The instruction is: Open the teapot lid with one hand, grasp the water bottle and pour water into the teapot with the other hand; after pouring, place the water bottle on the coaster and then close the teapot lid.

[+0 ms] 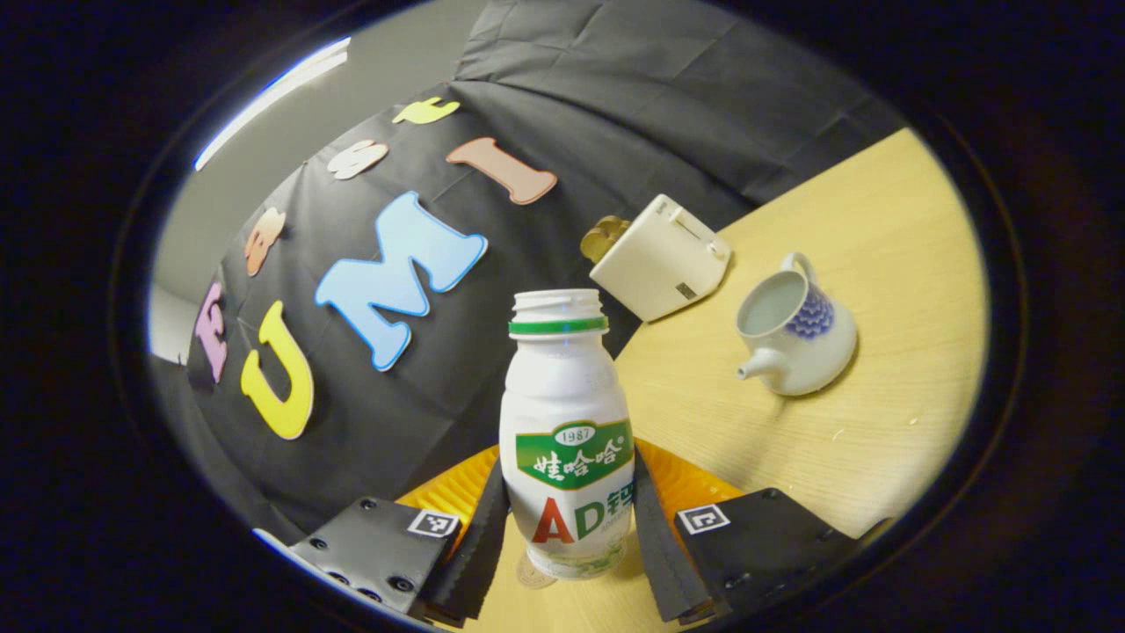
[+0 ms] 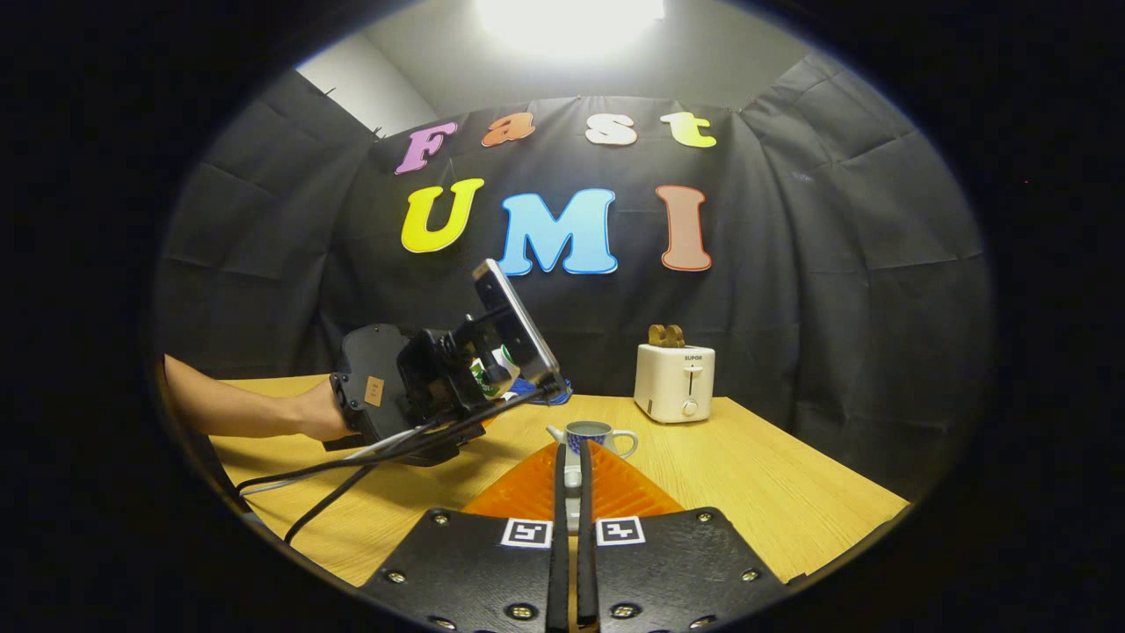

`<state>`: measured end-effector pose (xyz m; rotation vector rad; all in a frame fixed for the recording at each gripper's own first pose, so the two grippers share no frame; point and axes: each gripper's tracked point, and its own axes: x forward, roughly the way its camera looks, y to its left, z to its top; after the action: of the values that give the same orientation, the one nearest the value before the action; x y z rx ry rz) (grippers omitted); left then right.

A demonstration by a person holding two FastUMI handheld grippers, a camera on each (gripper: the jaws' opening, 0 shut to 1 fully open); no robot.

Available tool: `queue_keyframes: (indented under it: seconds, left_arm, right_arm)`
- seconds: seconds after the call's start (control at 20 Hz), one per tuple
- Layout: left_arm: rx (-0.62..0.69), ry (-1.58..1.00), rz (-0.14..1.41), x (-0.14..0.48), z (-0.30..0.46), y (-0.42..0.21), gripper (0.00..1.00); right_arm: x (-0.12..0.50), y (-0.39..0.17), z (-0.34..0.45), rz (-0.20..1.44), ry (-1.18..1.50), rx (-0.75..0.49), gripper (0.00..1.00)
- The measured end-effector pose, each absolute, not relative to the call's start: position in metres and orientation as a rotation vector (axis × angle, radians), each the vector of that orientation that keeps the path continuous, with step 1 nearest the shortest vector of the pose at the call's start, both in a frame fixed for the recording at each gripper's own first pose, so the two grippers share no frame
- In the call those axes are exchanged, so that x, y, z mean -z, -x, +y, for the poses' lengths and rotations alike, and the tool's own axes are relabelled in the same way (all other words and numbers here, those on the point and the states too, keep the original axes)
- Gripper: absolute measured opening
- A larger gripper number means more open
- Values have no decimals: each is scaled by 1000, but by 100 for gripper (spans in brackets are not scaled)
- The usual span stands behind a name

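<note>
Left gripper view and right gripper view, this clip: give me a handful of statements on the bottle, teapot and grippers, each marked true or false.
1. The white plastic bottle with the green neck ring stands between the left gripper's fingers. True.
2. The bottle has a cap on. False: its threaded mouth is bare.
3. The white ceramic teapot with blue pattern has its lid on. False: the top is open.
4. The right gripper's fingers hold a small pale object, perhaps the lid. True.
5. The cream toaster lies on its side. False: it stands upright on the wooden table by the back wall.
</note>
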<state>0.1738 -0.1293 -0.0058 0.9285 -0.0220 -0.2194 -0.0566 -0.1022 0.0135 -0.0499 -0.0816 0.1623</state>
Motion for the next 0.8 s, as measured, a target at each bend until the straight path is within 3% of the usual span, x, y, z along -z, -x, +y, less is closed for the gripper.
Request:
queue_keyframes:
  seconds: [0.5,0.55,0.6,0.75,0.8]
  left_arm:
    - [257,-1218,-13,23,-158,-186,80]
    - [258,-1230,-13,24,-158,-187,75]
    - [252,-1246,-15,24,-157,-189,80]
    - [231,-1308,-25,24,-158,-189,80]
    - [230,-1330,-27,22,-158,-188,75]
  right_arm:
    - [-10,64,-120,-87,21,-148,4]
    - [-12,63,-120,-91,22,-148,4]
    - [-13,65,-120,-95,24,-149,4]
    - [-14,66,-118,-98,22,-155,4]
    - [-13,65,-117,-97,23,-157,4]
